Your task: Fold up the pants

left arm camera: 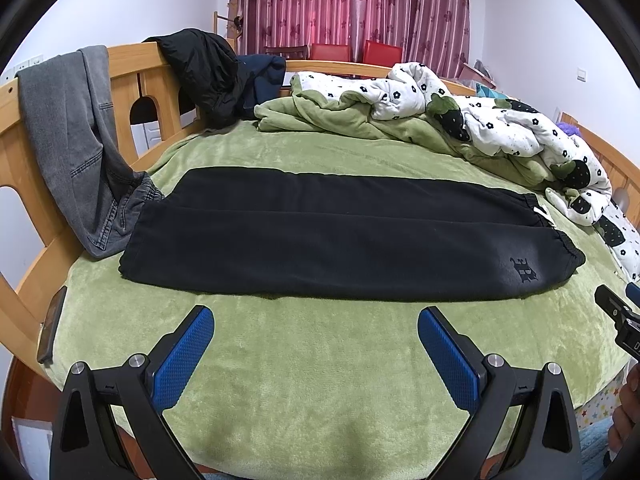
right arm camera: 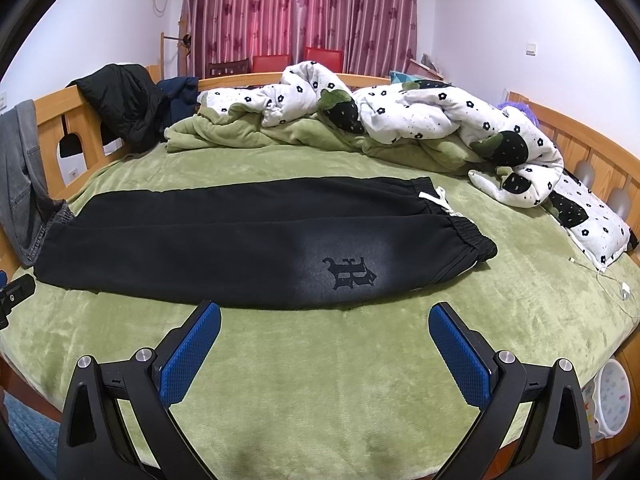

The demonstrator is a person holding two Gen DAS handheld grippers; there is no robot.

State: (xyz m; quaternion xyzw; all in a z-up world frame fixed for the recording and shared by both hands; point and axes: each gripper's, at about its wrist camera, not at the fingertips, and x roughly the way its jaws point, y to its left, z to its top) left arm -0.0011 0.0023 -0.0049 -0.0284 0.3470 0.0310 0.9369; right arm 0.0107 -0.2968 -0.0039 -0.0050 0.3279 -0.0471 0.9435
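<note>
We see grey denim jeans (left arm camera: 72, 140) draped over the wooden bed rail (left arm camera: 132, 64) at left. The black fleece pants (left arm camera: 332, 240) lie flat lengthwise on the plush green blanket (left arm camera: 320, 380), legs together, elastic waistband rightward. A rumpled floral quilt (right arm camera: 440, 120) lies behind. Our left gripper (left arm camera: 316, 354) and right gripper (right arm camera: 325, 350) hover spread wide, empty, just before the pants.
</note>
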